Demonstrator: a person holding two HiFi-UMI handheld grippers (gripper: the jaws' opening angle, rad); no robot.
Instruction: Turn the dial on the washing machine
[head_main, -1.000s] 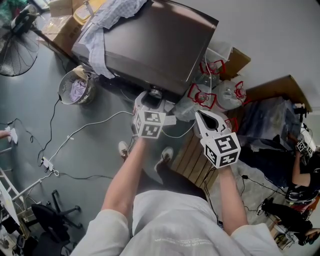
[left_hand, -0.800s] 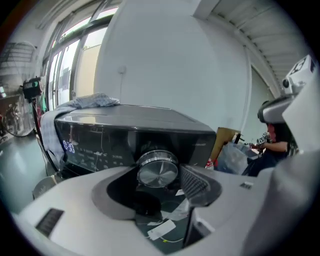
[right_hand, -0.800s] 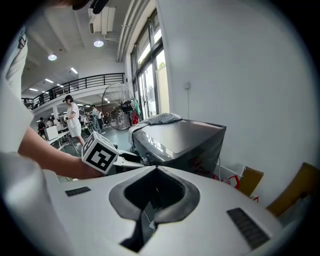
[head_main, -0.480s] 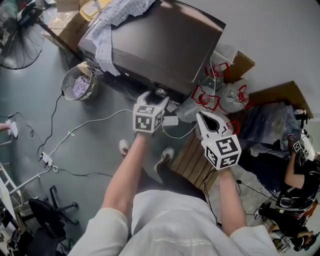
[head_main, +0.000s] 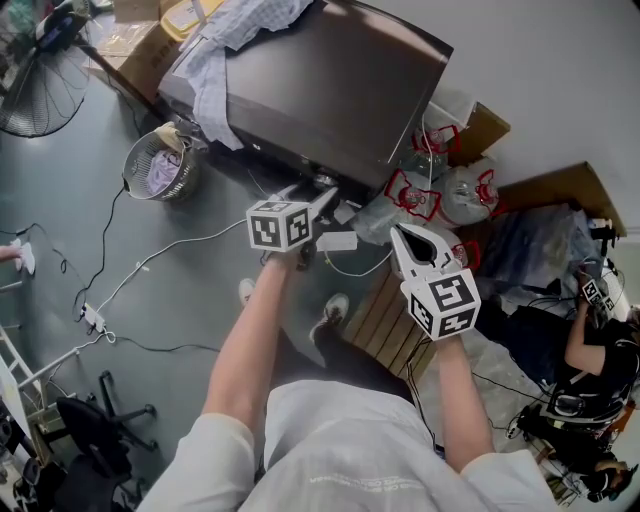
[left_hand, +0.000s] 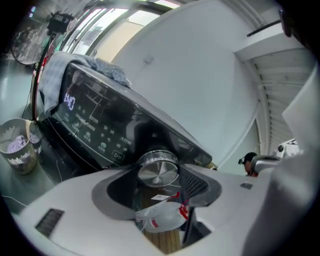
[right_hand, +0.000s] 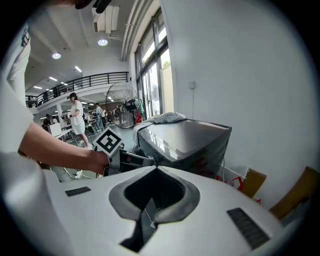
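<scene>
Head view looks steeply down; both gripper views face the washing machine (head_main: 330, 80), left nearest.

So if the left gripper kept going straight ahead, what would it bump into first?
The shiny round dial. It sits right between the jaws of the left gripper, which look closed on it. Right behind it is the dark front of the washing machine.
</scene>
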